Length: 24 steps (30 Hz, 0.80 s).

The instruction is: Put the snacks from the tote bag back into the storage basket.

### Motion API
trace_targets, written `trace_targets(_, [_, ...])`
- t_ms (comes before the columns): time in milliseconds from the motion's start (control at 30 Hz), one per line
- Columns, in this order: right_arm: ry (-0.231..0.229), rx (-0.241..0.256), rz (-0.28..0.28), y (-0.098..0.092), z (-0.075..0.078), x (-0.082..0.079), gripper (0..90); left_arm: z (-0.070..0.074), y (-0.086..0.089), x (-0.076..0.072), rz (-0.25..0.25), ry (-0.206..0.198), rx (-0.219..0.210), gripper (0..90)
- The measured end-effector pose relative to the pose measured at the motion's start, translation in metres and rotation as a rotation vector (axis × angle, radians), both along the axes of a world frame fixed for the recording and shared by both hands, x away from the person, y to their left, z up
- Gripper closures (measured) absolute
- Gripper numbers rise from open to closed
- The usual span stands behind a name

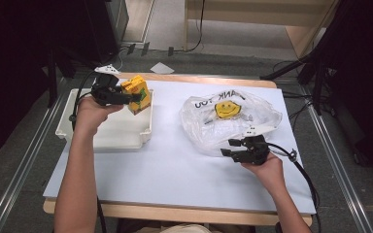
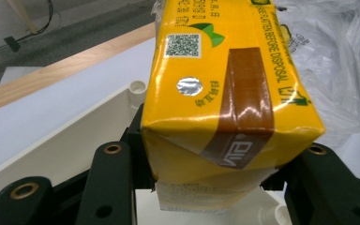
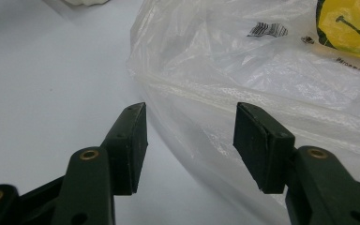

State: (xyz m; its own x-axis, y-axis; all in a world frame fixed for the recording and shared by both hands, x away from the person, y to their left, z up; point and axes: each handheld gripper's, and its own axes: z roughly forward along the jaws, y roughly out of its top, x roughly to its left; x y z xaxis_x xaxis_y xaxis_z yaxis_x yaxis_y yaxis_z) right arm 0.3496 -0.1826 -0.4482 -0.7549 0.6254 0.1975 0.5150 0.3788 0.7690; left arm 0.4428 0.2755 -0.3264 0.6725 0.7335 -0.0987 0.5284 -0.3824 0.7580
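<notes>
Where the white-topped bench (image 1: 175,165) spreads under both forearms, its wooden edge shows along the far and near sides, and on its left part sits a shallow white tray (image 1: 121,133), with one end reaching past the bench's left edge. To the right of the tray, well apart from it, lies a crumpled clear plastic bag (image 1: 230,121) printed with a yellow smiley face and dark lettering. The yellow drink carton (image 1: 137,93) is held up over the far right corner of the tray, tilted, in the left gripper (image 1: 126,97); in the left gripper view the carton (image 2: 225,93) sits between the black fingers (image 2: 110,180), which are clamped on its lower sides, and a brown band, a QR code and a silver foil dot show on its face. The right gripper (image 1: 228,153) rests low at the near edge of the bag; in the right gripper view its fingers (image 3: 131,145) stand apart, one over bare bench, the other over the bag (image 3: 272,79), with a fold of plastic between them, not pinched.
</notes>
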Motion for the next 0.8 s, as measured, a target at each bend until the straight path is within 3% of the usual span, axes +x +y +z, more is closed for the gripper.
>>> trace_targets(133, [0.003,0.000,0.002,0.001,-0.001,0.001,45.7,-0.003,0.005,0.001,0.014,-0.002,0.013,52.4])
trace_targets(367, [0.004,0.001,0.008,0.002,0.000,0.000,45.7,-0.013,0.011,0.006,0.031,0.016,-0.016,52.4])
trace_targets(800, [0.001,0.002,0.010,0.001,0.001,0.001,45.8,-0.038,0.011,0.019,0.073,0.037,0.020,52.4])
